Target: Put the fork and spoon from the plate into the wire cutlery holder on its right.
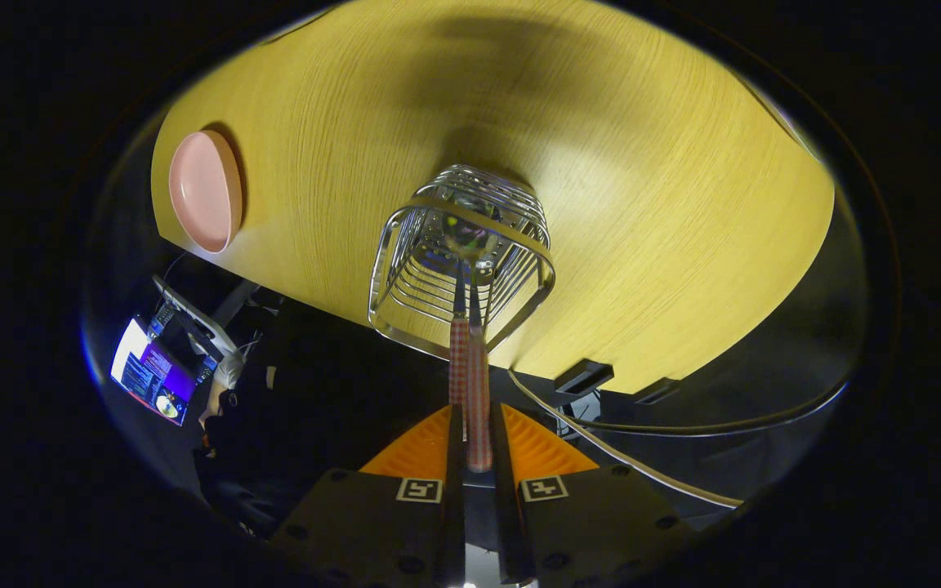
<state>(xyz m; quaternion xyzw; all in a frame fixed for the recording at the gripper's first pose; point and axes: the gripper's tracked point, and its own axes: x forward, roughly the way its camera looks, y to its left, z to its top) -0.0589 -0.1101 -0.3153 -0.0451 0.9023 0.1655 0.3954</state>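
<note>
In the gripper view, the hand-held gripper (471, 437) has its two fingers drawn narrow, both pressing on a slim utensil with a red-and-white checked handle (479, 400) that runs forward from between them. Its far end dips inside the silver wire cutlery holder (461, 261), so the bars and the glare on the metal hide its head; whether it is the fork or the spoon cannot be told. A second checked handle (458, 359) lies tight against the first on its left side, and its lower part is cut off behind the left finger, so it is unclear whether the fingers press on it as well.

The wire cutlery holder stands just ahead of the fingertips on the yellow wood-grain table (642, 204), near the table's closer edge. The pink oval plate (202, 192) sits well apart from the holder, far to the left of the fingers, and its inside looks bare.
</note>
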